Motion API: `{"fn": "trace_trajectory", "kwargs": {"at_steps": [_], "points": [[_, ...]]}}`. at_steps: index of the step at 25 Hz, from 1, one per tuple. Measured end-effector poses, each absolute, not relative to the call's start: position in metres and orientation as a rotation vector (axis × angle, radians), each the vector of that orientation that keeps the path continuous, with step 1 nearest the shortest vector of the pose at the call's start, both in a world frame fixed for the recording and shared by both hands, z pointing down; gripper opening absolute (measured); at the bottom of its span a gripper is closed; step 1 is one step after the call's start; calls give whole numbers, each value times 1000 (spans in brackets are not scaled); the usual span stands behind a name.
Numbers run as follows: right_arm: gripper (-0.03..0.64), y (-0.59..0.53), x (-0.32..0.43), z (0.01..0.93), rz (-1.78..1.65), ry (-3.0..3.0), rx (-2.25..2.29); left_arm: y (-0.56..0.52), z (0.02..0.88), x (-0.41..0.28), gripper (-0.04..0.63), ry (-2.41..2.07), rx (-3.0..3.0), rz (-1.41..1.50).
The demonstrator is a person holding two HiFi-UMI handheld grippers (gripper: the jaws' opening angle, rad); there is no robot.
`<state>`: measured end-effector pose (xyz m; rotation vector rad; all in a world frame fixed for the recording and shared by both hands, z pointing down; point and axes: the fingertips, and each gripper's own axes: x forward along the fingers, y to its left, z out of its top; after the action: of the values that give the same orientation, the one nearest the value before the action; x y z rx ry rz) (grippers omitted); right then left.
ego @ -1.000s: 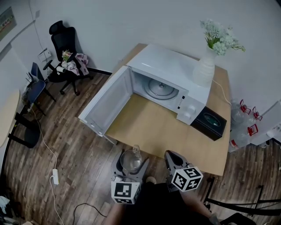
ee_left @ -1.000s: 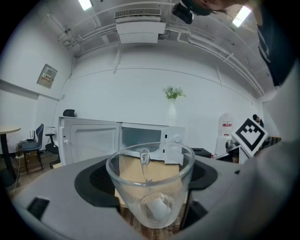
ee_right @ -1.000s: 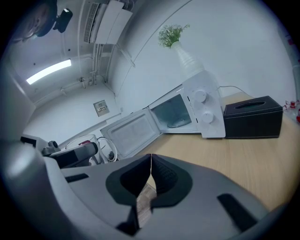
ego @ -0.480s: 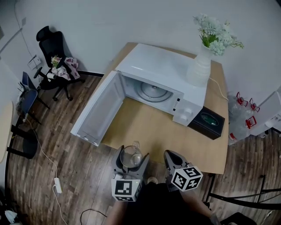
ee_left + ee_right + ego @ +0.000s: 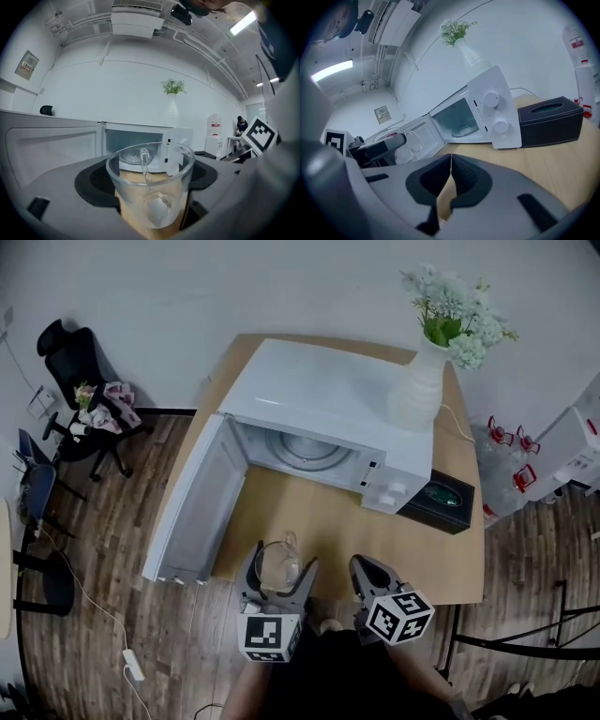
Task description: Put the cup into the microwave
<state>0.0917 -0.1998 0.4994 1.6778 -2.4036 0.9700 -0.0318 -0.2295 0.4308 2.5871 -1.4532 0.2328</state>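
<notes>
A clear glass cup point(image 5: 277, 564) point(image 5: 151, 185) with a handle sits between the jaws of my left gripper point(image 5: 278, 570) point(image 5: 150, 187), which is shut on it at the table's near edge. The white microwave point(image 5: 323, 418) point(image 5: 140, 140) point(image 5: 478, 115) stands ahead with its door point(image 5: 192, 502) swung wide to the left, showing the glass turntable point(image 5: 305, 454) inside. My right gripper point(image 5: 367, 576) point(image 5: 450, 171) hovers to the right of the cup, shut with nothing in it.
A white vase of flowers point(image 5: 417, 381) stands on the microwave's right side. A black tissue box point(image 5: 441, 502) point(image 5: 551, 119) lies right of the microwave on the wooden table point(image 5: 337, 531). An office chair point(image 5: 80, 409) stands far left on the floor.
The view has shifted forward: microwave and table sit nearer and lower in the head view. Both grippers keep their places, the cup still held in the left one.
</notes>
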Motion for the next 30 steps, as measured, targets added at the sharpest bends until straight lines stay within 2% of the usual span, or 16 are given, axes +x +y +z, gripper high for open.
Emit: {"fn": "trace_trajectory", "kwargs": {"at_steps": [30], "points": [[-6,-261,81,512,1000,-2153,2002,-353,458,-17,416,-1088,2747,286]]}}
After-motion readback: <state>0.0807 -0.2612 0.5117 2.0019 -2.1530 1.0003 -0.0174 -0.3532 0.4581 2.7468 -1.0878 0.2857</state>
